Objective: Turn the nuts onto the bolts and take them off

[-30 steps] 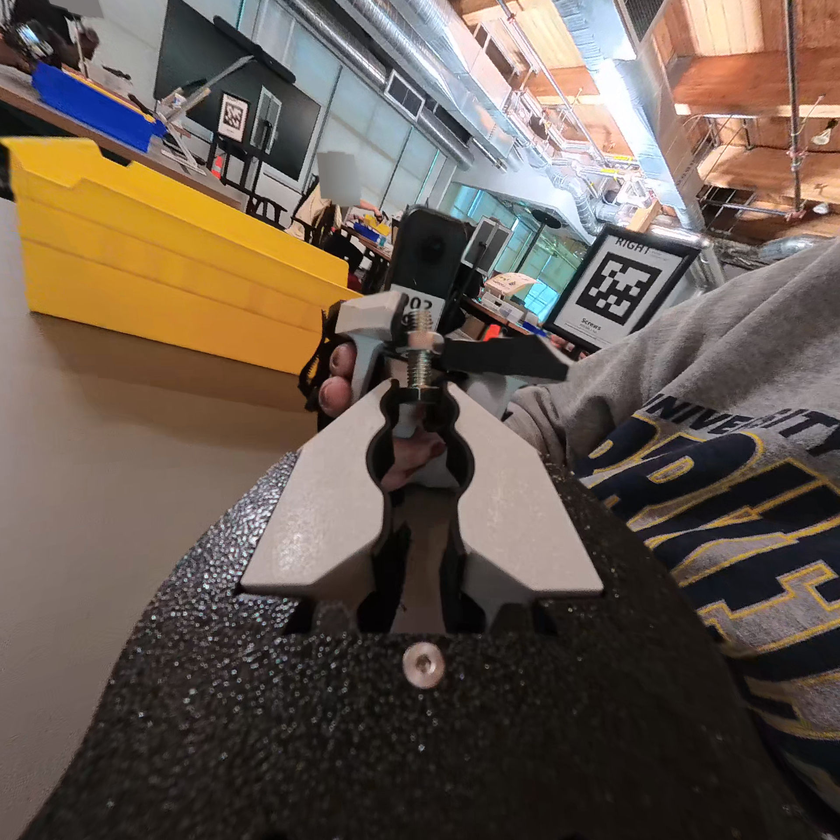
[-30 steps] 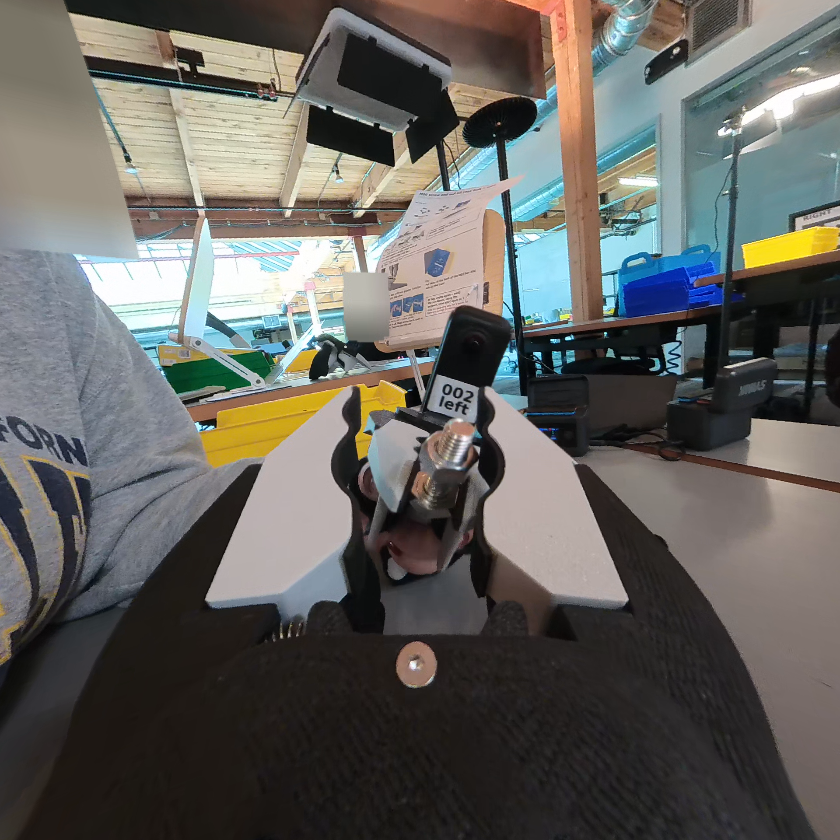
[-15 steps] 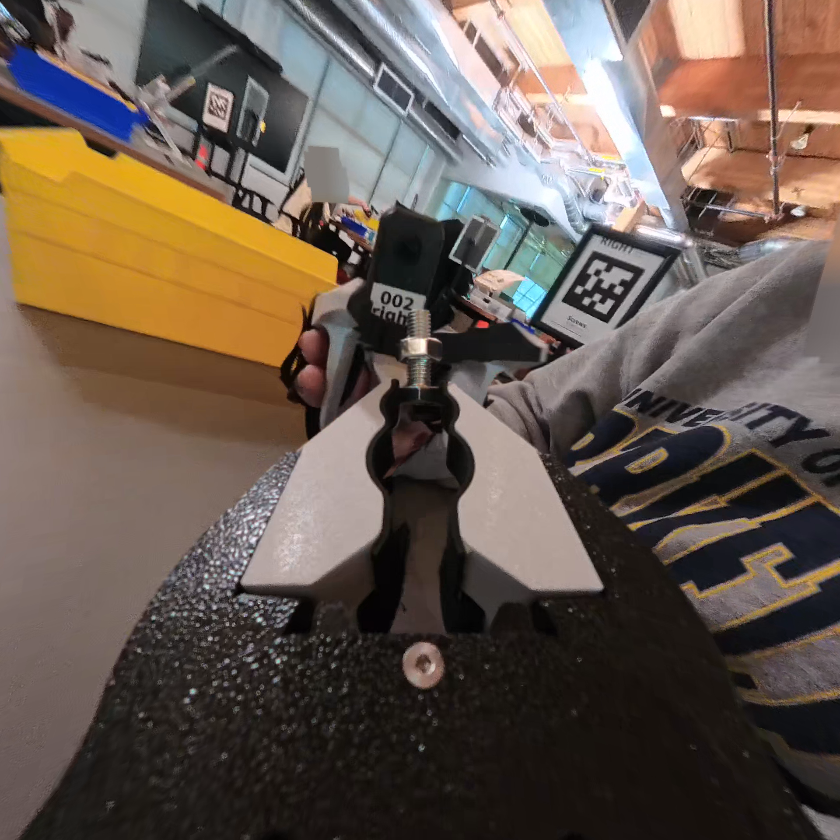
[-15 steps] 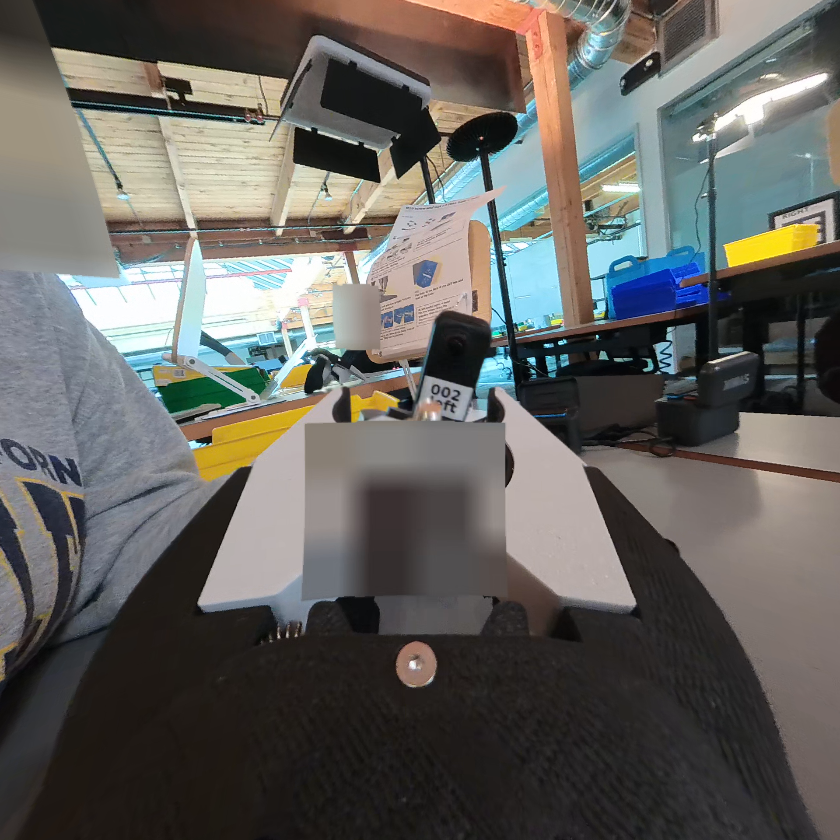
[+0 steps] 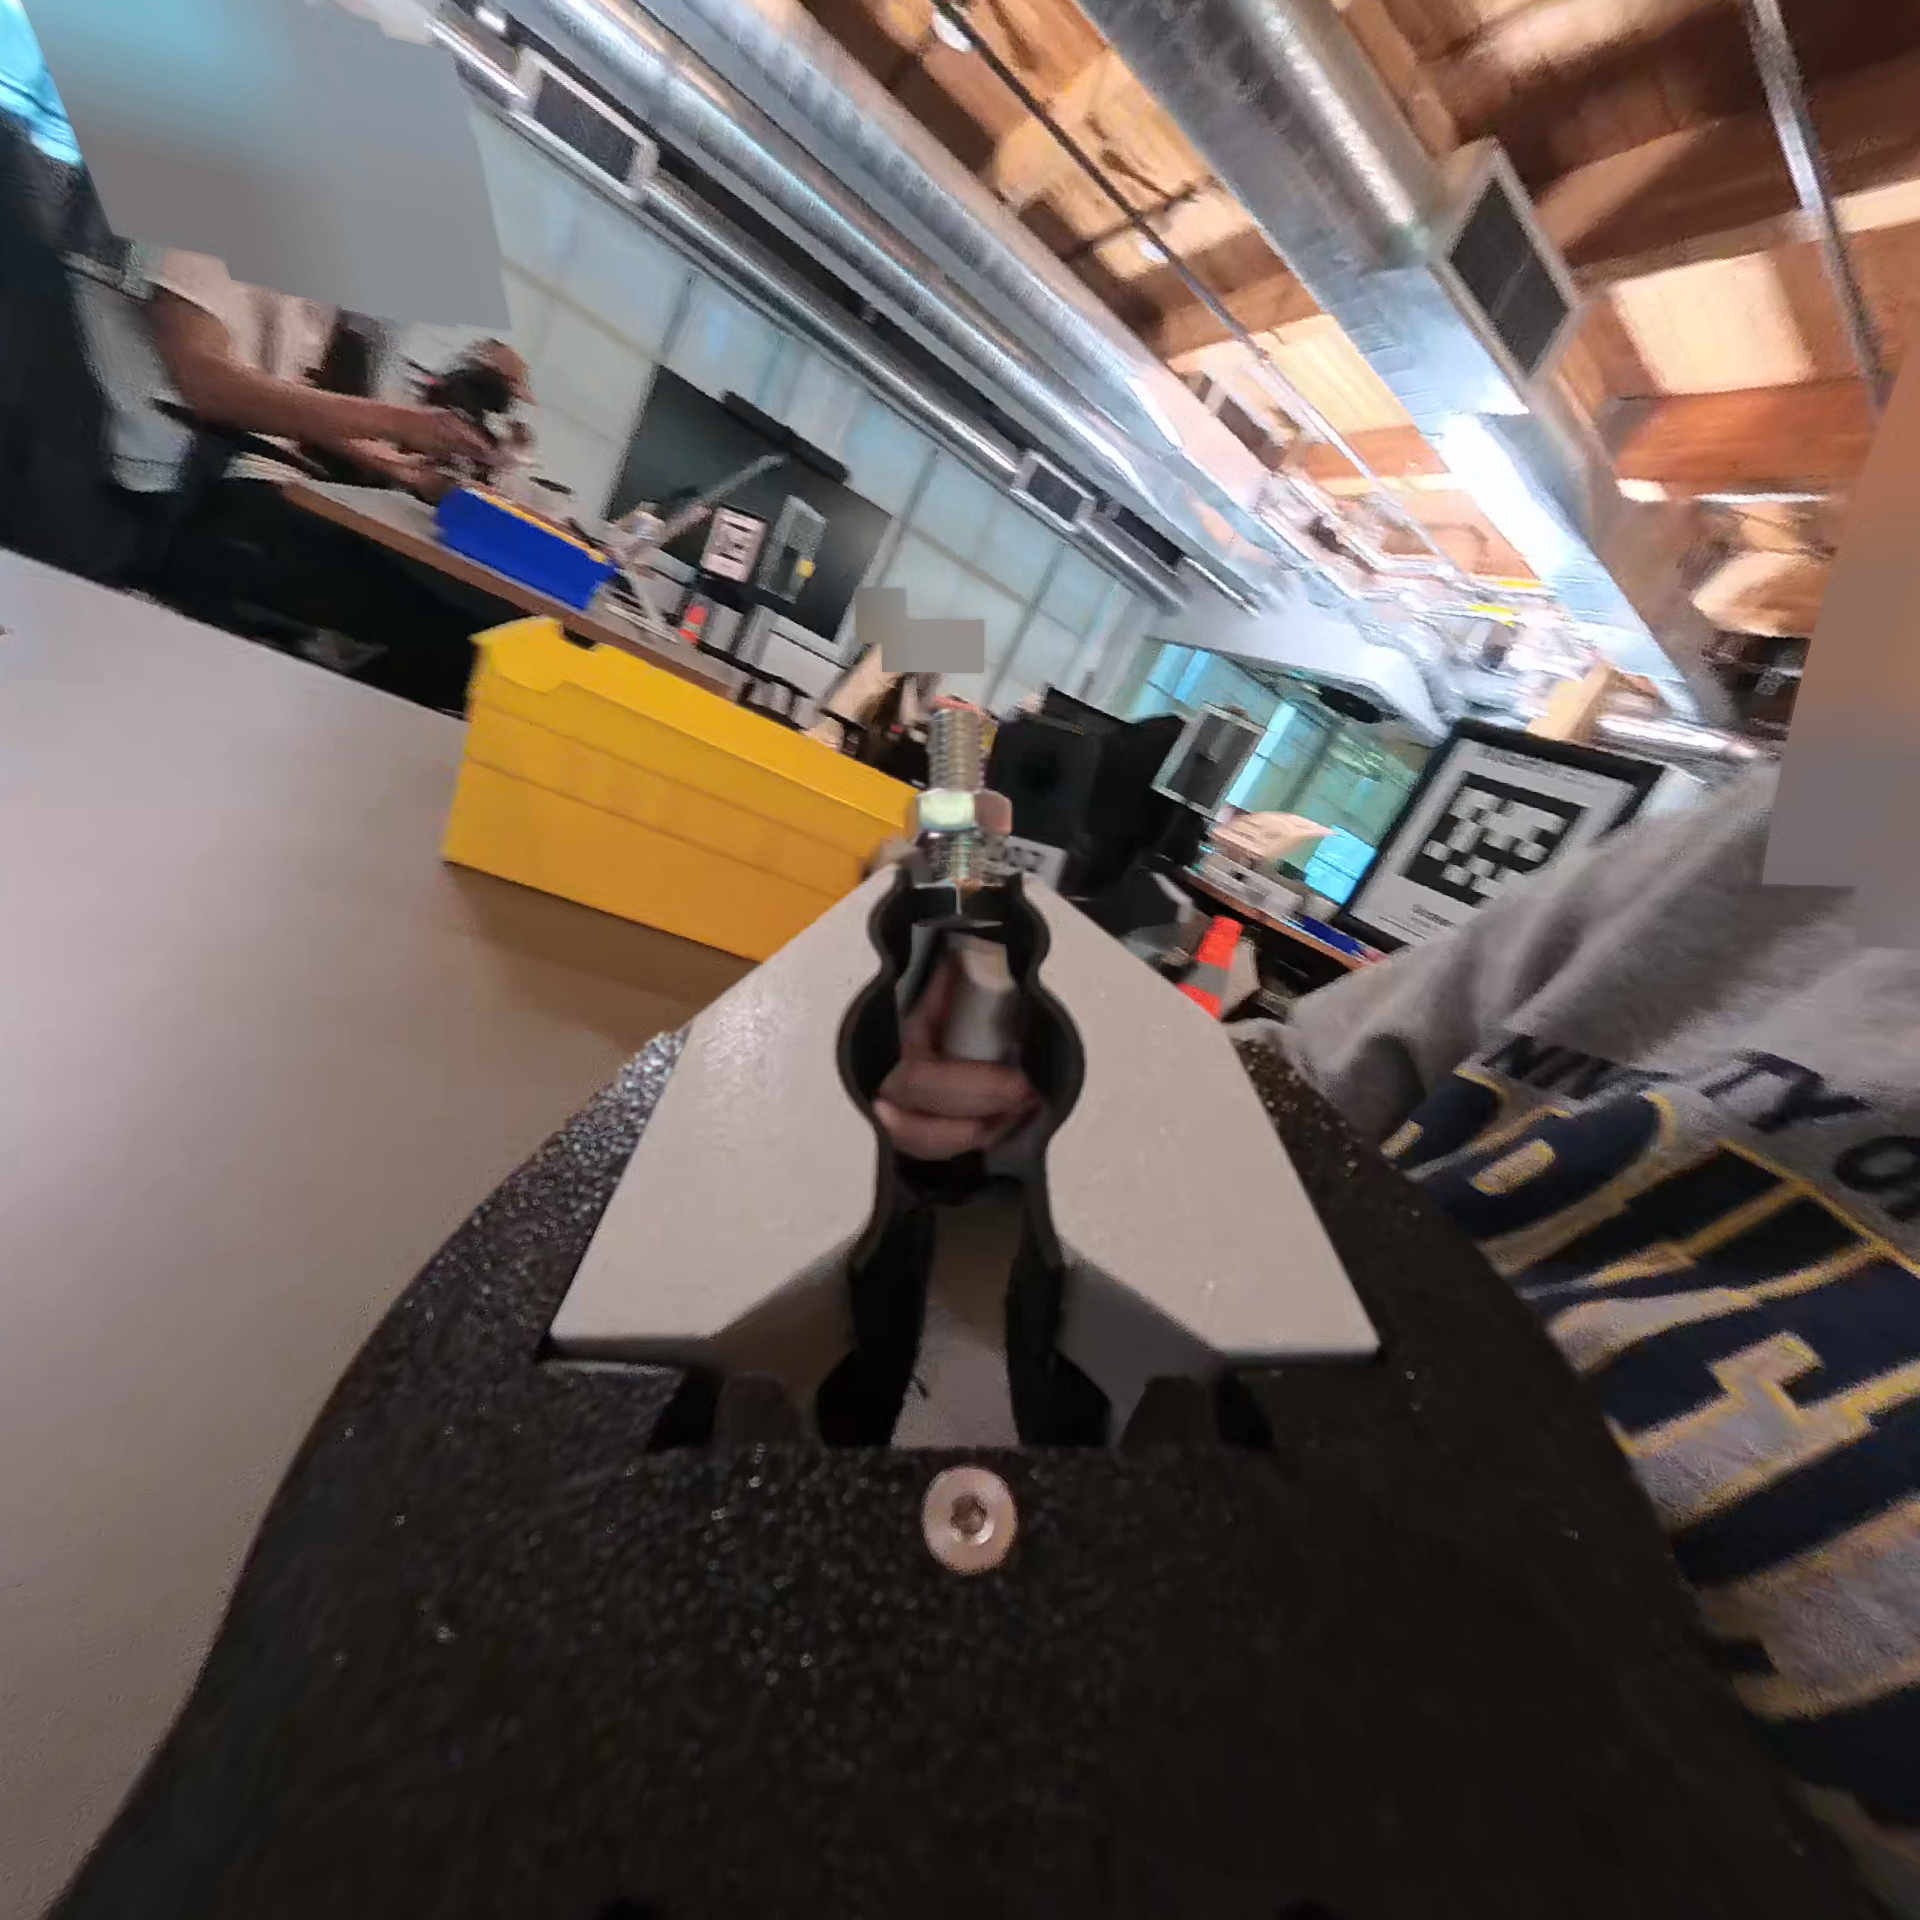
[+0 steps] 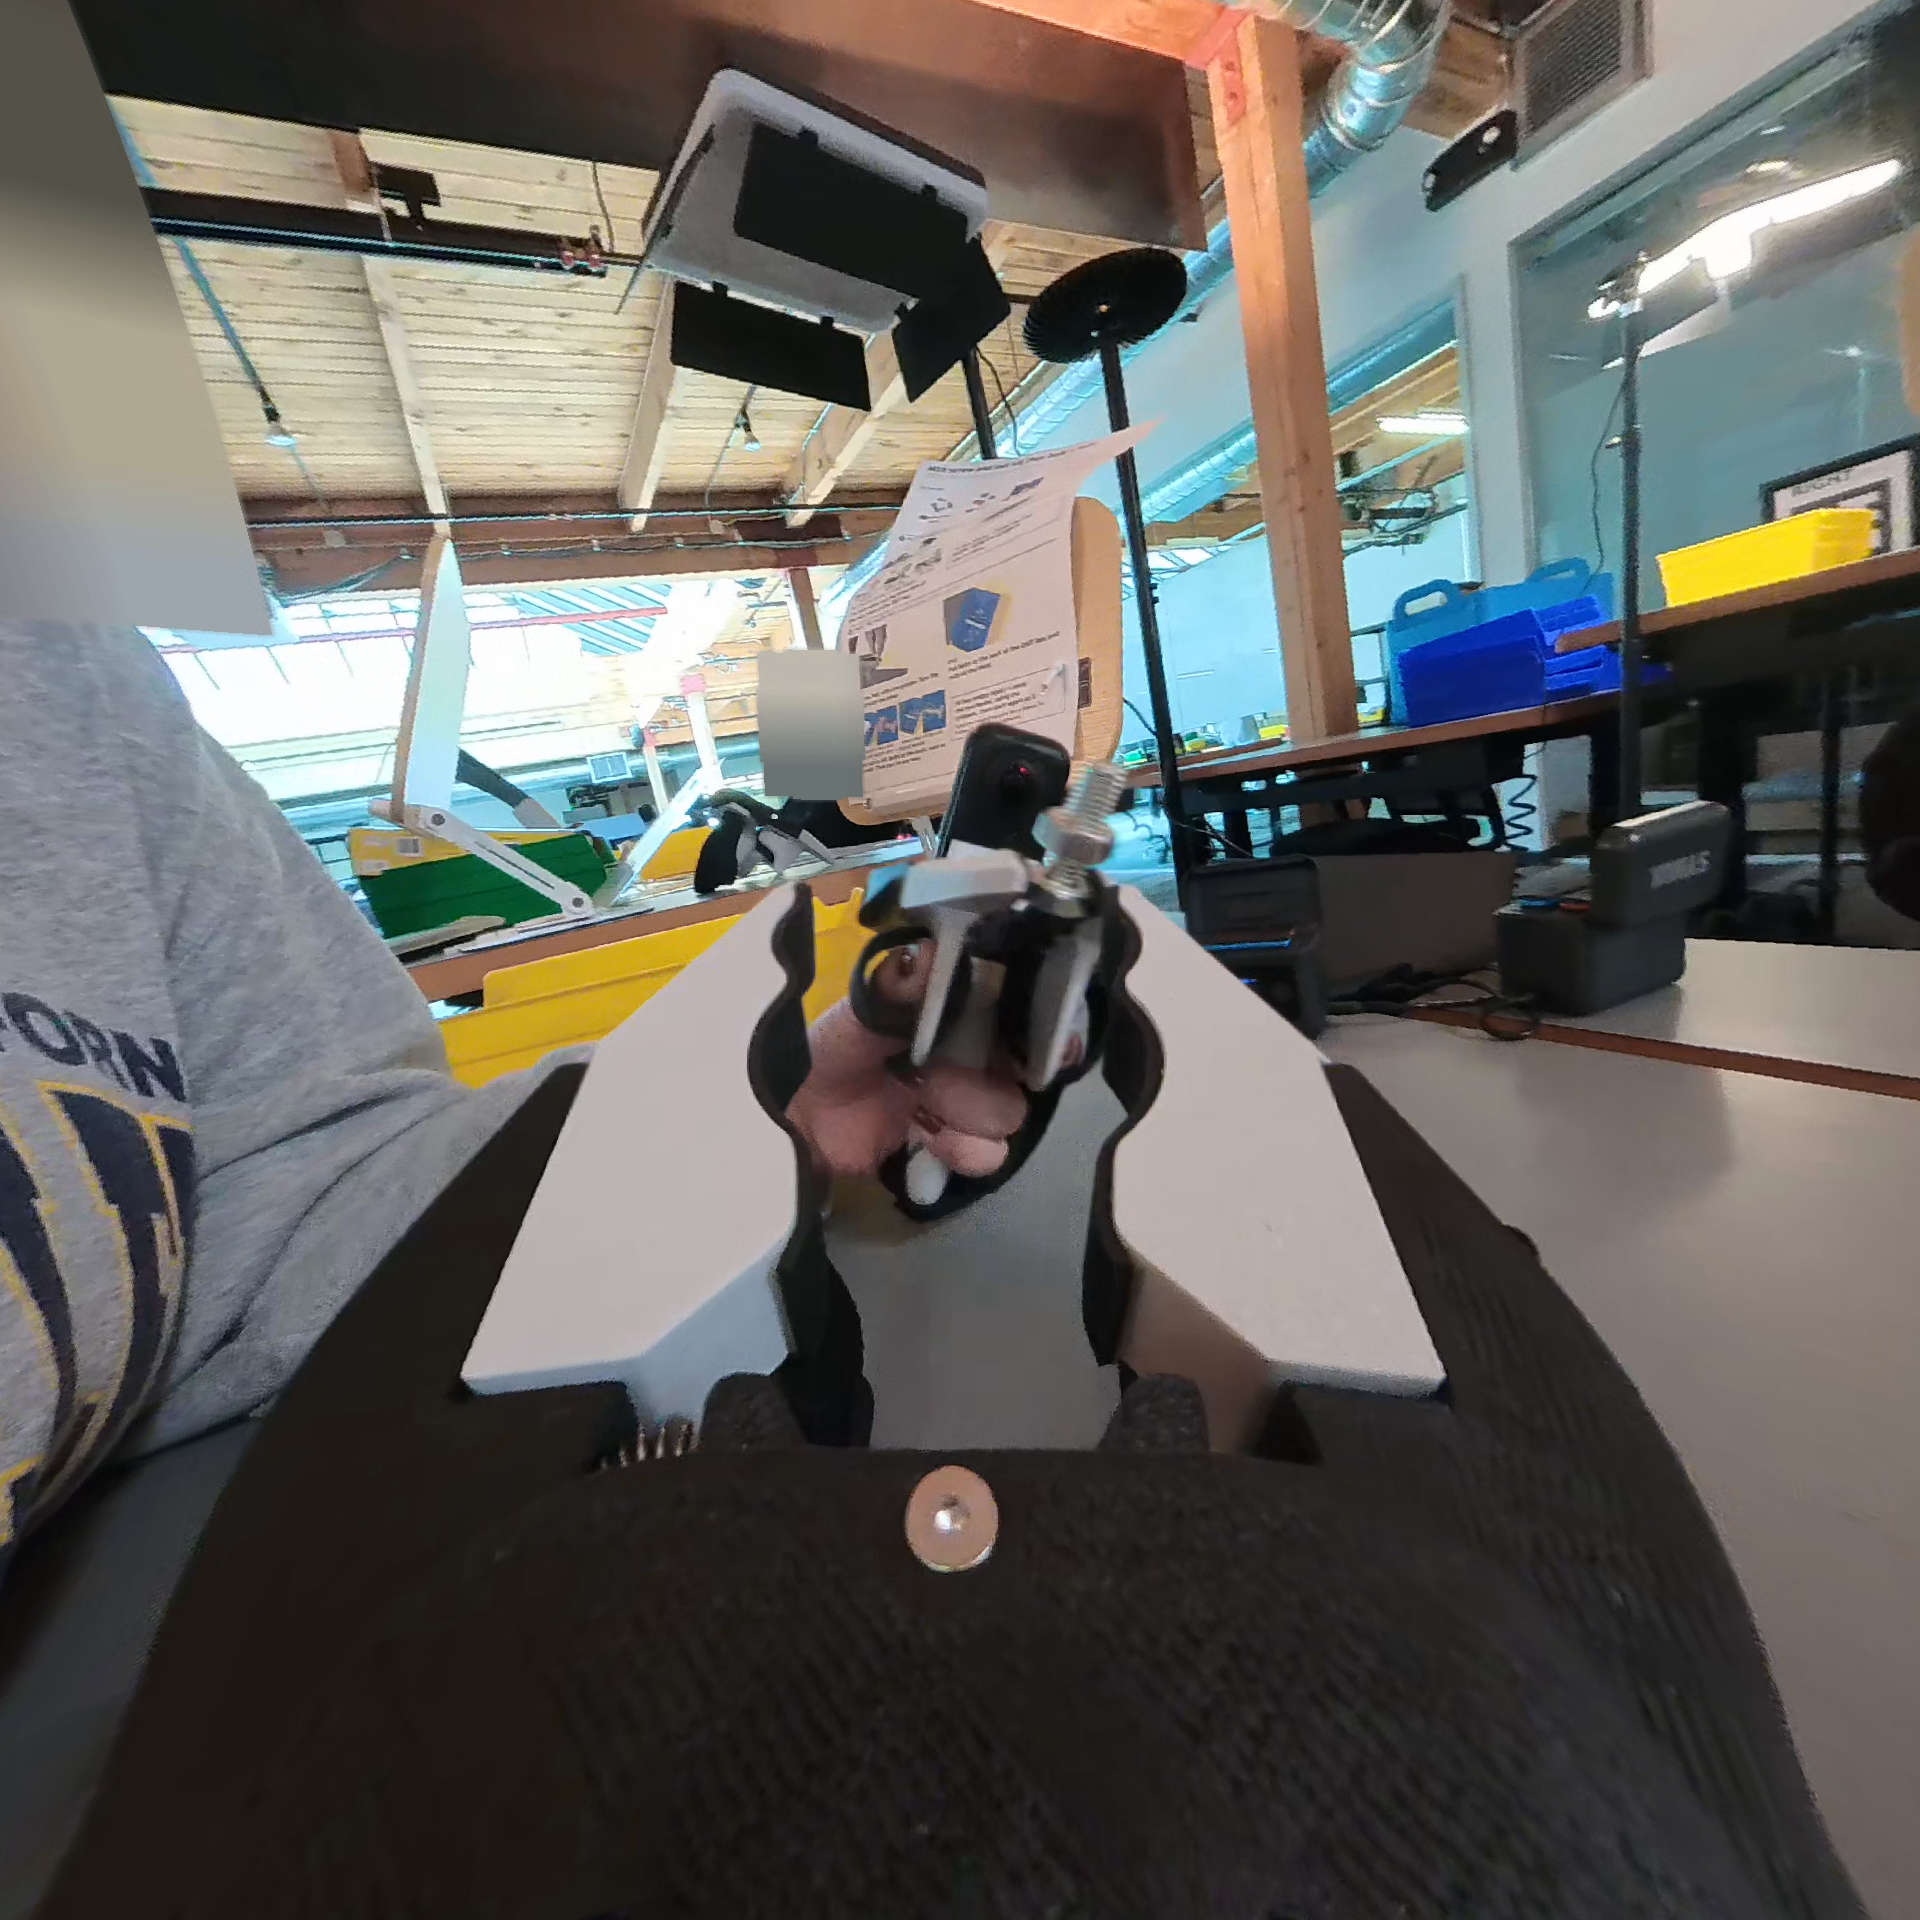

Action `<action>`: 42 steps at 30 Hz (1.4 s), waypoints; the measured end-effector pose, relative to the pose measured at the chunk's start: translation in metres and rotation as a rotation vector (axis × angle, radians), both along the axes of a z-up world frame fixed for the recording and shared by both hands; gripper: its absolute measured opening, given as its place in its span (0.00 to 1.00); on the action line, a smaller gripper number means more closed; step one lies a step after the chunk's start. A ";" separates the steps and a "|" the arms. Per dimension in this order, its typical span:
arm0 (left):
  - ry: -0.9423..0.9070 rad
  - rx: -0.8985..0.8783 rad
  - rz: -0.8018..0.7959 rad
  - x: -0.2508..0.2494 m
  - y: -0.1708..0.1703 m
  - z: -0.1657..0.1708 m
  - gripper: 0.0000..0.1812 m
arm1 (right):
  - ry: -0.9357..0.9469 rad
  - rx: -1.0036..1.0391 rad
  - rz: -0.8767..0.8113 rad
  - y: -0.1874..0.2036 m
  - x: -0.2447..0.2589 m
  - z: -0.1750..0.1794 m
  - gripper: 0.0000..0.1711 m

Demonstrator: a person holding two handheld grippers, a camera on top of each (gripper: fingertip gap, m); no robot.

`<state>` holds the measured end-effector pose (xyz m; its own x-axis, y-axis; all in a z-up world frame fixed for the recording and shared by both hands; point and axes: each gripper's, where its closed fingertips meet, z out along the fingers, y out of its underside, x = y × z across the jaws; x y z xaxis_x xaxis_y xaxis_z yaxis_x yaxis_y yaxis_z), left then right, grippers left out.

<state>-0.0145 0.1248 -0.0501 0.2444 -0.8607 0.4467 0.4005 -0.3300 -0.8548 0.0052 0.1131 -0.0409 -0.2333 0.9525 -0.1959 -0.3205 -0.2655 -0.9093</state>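
**Bolt clamped in left gripper, nut part-way down the thread**

Nearest to you: the left gripper (image 5: 958, 894), drawn in tight on the head end of the bolt (image 5: 957, 790), which stands up past the tips. The nut (image 5: 963, 814) sits on the thread, a short way above the tips, with bare thread showing above it.

Next out: the right gripper (image 6: 951, 914), spread wide and holding nothing. In the right wrist view the bolt (image 6: 1081, 831) leans to the right, just beyond the right-hand tip; your hand (image 6: 904, 1101) shows through the gap.

Further off: the table (image 5: 208, 935), then a yellow bin (image 5: 644, 821).

Risks, as I judge them:
- If you close the right gripper while the bolt leans, the tips may catch thread instead of the nut's flats.
- A twist against a light hold may turn the bolt with the nut.
- A nut run off the end may drop to the table.
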 end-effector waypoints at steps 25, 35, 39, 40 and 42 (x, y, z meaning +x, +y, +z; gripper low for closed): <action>0.141 0.020 -0.057 0.025 -0.004 -0.017 0.09 | -0.015 -0.078 -0.016 0.010 0.001 -0.002 0.20; 0.191 -0.002 -0.162 0.048 -0.013 -0.028 0.09 | -0.071 -0.060 0.016 0.005 -0.001 -0.009 0.05; 0.190 -0.024 -0.150 0.048 -0.008 -0.031 0.09 | -0.086 -0.047 -0.007 0.007 -0.001 -0.011 0.05; 0.215 -0.033 -0.119 0.047 -0.003 -0.034 0.18 | -0.094 -0.038 -0.020 0.008 -0.002 -0.012 0.05; 0.290 -0.046 0.015 0.040 0.015 -0.042 0.47 | -0.123 -0.015 -0.068 0.012 -0.003 -0.014 0.04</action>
